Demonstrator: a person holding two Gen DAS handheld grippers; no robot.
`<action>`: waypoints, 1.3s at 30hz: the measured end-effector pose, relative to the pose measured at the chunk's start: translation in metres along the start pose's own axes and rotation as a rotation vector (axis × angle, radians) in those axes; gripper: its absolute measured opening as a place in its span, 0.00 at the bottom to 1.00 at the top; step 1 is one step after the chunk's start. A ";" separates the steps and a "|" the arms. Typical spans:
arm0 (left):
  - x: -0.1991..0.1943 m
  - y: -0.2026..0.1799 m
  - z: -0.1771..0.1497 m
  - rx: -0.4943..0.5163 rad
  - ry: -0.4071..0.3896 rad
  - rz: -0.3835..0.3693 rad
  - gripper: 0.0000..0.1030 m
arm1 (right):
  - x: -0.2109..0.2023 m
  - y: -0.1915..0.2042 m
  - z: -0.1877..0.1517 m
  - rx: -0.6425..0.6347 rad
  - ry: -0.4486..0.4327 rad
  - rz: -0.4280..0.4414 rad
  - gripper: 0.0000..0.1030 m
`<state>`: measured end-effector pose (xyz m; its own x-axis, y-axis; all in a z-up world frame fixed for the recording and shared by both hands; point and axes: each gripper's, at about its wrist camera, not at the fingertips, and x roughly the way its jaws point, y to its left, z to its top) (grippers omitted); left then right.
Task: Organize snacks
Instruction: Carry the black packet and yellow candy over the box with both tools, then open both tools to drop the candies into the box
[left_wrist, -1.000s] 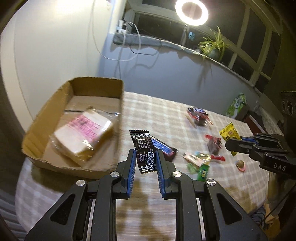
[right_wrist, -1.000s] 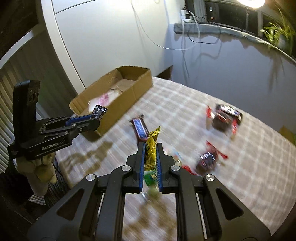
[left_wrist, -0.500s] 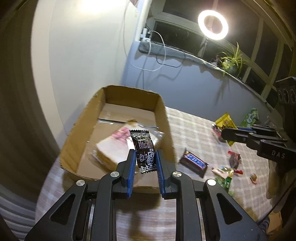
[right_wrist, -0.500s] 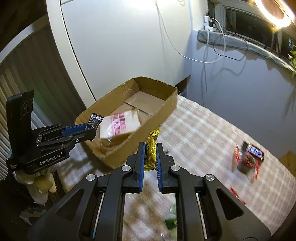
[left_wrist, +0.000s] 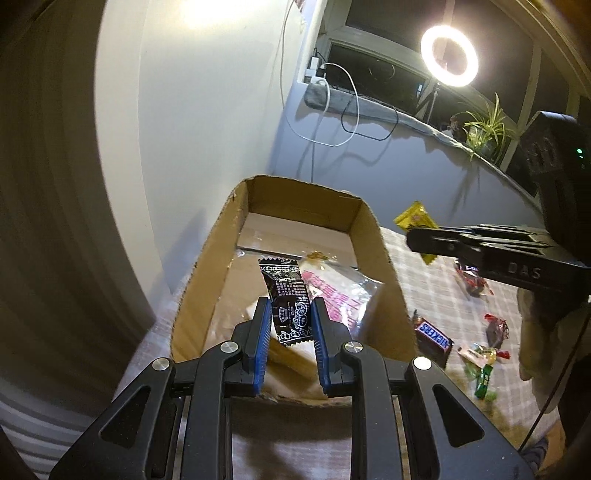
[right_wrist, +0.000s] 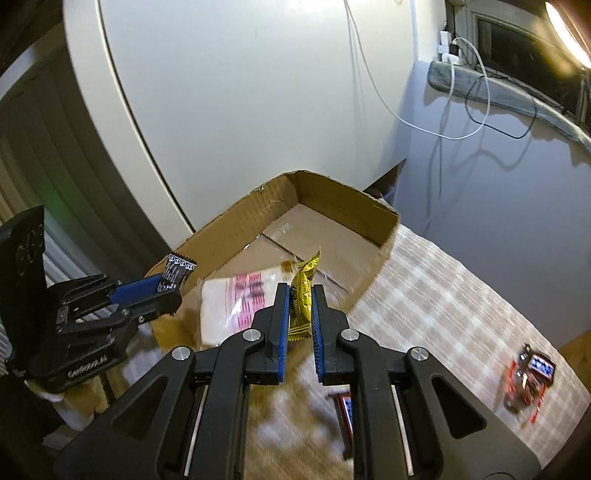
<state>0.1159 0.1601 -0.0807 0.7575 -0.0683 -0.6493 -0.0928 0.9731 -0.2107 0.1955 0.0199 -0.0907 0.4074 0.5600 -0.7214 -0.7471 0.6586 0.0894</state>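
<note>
My left gripper (left_wrist: 289, 308) is shut on a black snack packet (left_wrist: 287, 299) and holds it over the near end of an open cardboard box (left_wrist: 207, 280). A clear-wrapped bread pack with pink print (left_wrist: 340, 291) lies in the box. My right gripper (right_wrist: 300, 295) is shut on a yellow snack packet (right_wrist: 303, 295) and holds it above the box's right wall (right_wrist: 365, 288). The right gripper with the yellow packet (left_wrist: 415, 218) also shows in the left wrist view; the left gripper with the black packet (right_wrist: 177, 273) shows in the right wrist view.
Loose snacks lie on the checked tablecloth (left_wrist: 424, 291): a Snickers bar (left_wrist: 434, 336), red-wrapped candies (left_wrist: 496, 328), green and mixed sweets (left_wrist: 480, 365), a red and blue pack (right_wrist: 528, 376). A white wall stands behind the box. A ring light (left_wrist: 448, 55) and plant (left_wrist: 487, 125) are on the sill.
Both grippers have moved left from the scattered snacks to the box, each still holding its packet. The box now fills the middle of both views.
</note>
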 end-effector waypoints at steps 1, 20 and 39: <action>0.001 0.002 0.001 -0.003 0.000 0.001 0.19 | 0.006 0.000 0.003 -0.002 0.006 0.001 0.11; 0.016 0.012 0.007 -0.027 0.009 -0.011 0.36 | 0.053 -0.006 0.020 -0.012 0.044 -0.013 0.25; 0.001 0.005 0.006 -0.019 -0.013 -0.016 0.55 | 0.019 0.001 0.017 -0.025 -0.017 -0.073 0.87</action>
<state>0.1200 0.1661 -0.0782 0.7671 -0.0812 -0.6364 -0.0926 0.9676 -0.2350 0.2110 0.0395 -0.0927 0.4697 0.5197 -0.7137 -0.7283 0.6850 0.0195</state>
